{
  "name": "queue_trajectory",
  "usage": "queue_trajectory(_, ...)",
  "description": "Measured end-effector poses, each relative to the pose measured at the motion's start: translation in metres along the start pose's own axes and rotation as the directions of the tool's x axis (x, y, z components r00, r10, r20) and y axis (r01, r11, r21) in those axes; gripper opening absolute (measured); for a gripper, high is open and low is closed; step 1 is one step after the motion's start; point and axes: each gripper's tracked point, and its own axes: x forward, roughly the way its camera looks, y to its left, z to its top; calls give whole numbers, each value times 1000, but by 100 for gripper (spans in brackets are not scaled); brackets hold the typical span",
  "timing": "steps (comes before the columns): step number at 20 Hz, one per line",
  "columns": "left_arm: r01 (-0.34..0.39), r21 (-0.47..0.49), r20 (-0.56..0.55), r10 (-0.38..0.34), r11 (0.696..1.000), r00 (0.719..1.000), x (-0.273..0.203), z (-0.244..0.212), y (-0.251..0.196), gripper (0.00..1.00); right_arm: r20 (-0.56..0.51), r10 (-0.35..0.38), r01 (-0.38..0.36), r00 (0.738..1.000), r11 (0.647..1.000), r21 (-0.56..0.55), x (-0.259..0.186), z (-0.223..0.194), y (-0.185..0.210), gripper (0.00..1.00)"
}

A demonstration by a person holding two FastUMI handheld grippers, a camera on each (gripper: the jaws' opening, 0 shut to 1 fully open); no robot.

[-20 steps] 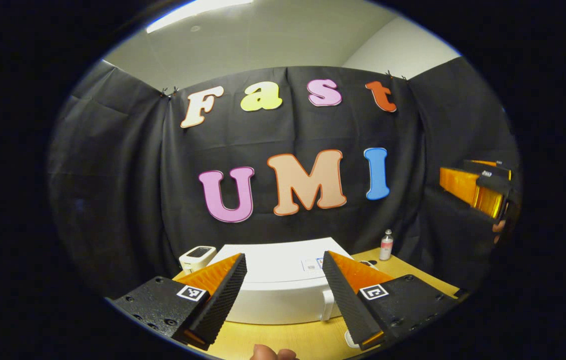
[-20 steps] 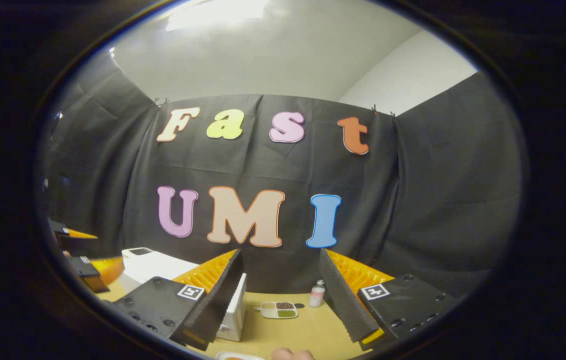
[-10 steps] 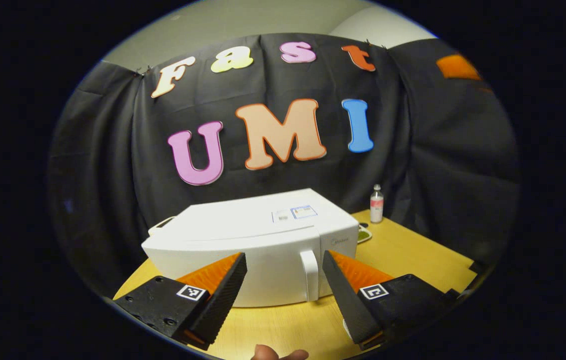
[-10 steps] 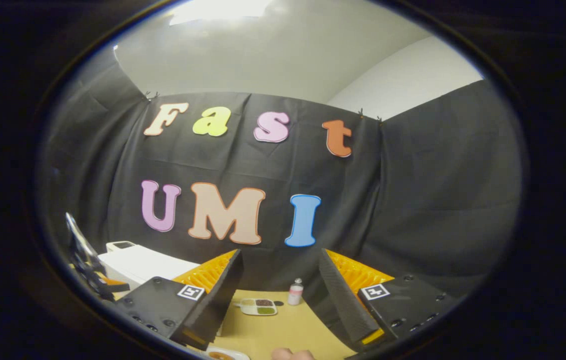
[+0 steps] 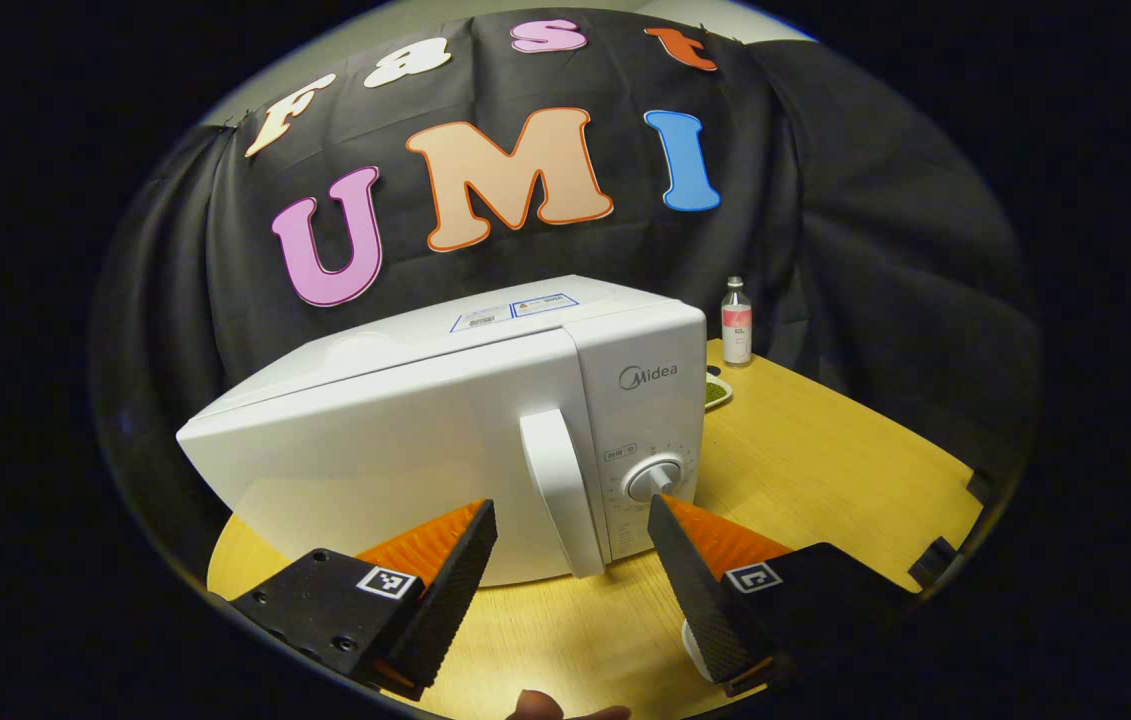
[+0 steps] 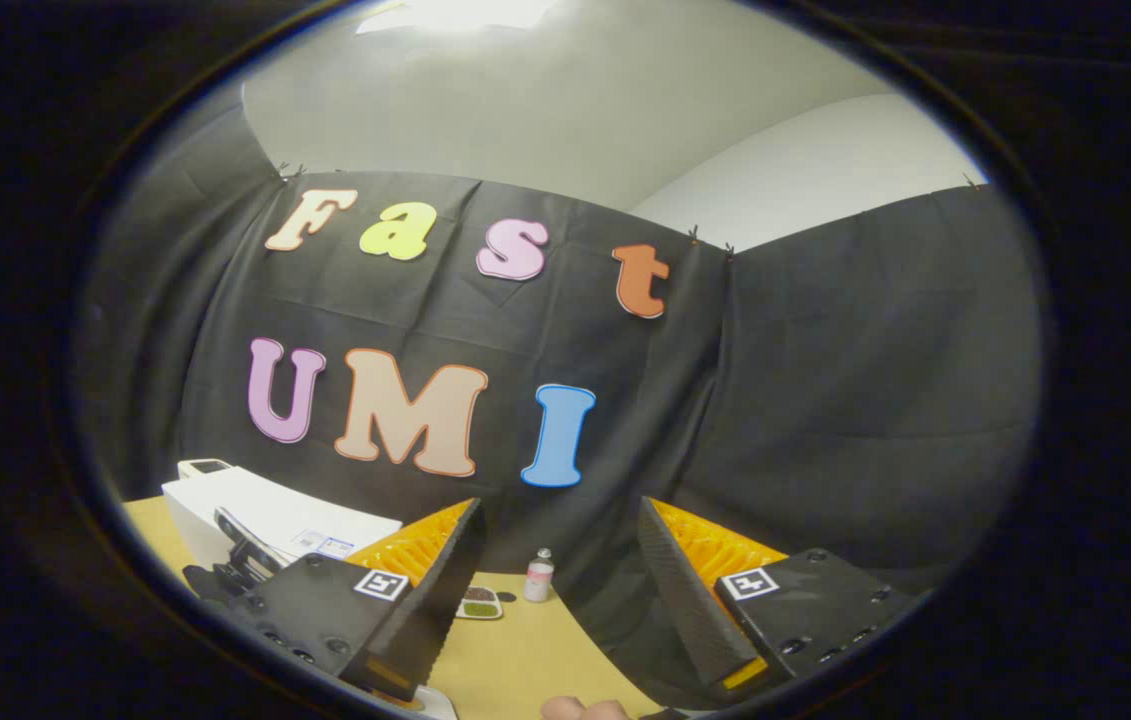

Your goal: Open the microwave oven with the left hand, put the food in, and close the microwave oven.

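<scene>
lower and closer than a second ago, the left gripper (image 5: 570,590) hangs spread before the microwave (image 5: 405,450) — its shut door's handle (image 5: 558,490) between the fingers, untouched. right gripper (image 6: 557,590), spread too, holds nothing; small bottle (image 6: 539,577) and sectioned dish (image 6: 478,602) beyond the microwave.

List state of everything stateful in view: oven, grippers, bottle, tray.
microwave oven: door shut, handle untouched
left gripper: open, empty, handle between its fingers but apart from them
right gripper: open, empty, raised
bottle: upright, capped
food tray: on the table, outside the oven
</scene>
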Motion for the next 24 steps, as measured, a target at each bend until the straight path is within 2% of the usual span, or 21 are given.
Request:
queue_trajectory(5, -11, -34, -62, 9, 999, 998, 21, -18, 3, 95, 2, -9, 9, 1000, 999, -32, -3, 0, -4, 97)
queue_trajectory(7, 19, -37, -58, -21, 999, 998, 22, -16, -4, 93, -16, -3, 3, 1000, 1000, -28, -3, -8, -2, 96)
queue_trajectory(9, 28, -20, -57, -29, 999, 998, 26, -15, -5, 83, -45, 10, -10, 999, 1000, -10, 0, -17, 2, 96)
queue_trajectory(11, 15, -17, -85, -17, 1000, 996, 23, -19, -3, 47, -63, 17, -17, 998, 1000, 9, 1, -21, 4, 97)
queue_trajectory(12, 14, -34, -59, -16, 999, 998, 31, -17, -3, 29, -66, 19, -18, 998, 1000, 19, 2, -21, 4, 97)
queue_trajectory(16, 46, -170, -98, -63, 984, 993, 29, -23, -6, 16, -72, 24, -21, 997, 999, 49, 2, -22, 5, 97)
queue_trajectory(17, 61, -177, -102, -80, 982, 992, 26, -24, -6, 15, -74, 25, -21, 997, 998, 56, 1, -24, 5, 97)
queue_trajectory(19, 79, -132, -78, -90, 988, 993, 27, -23, -7, 8, -79, 31, -25, 996, 997, 71, 1, -26, 7, 97)
queue_trajectory(21, 69, -119, -88, -80, 990, 993, 26, -23, -6, 6, -88, 44, -36, 995, 996, 83, 1, -29, 12, 97)
queue_trajectory(24, 53, -171, -93, -69, 984, 993, 17, -24, -7, 2, -77, 63, -56, 995, 995, 88, 1, -24, 17, 97)
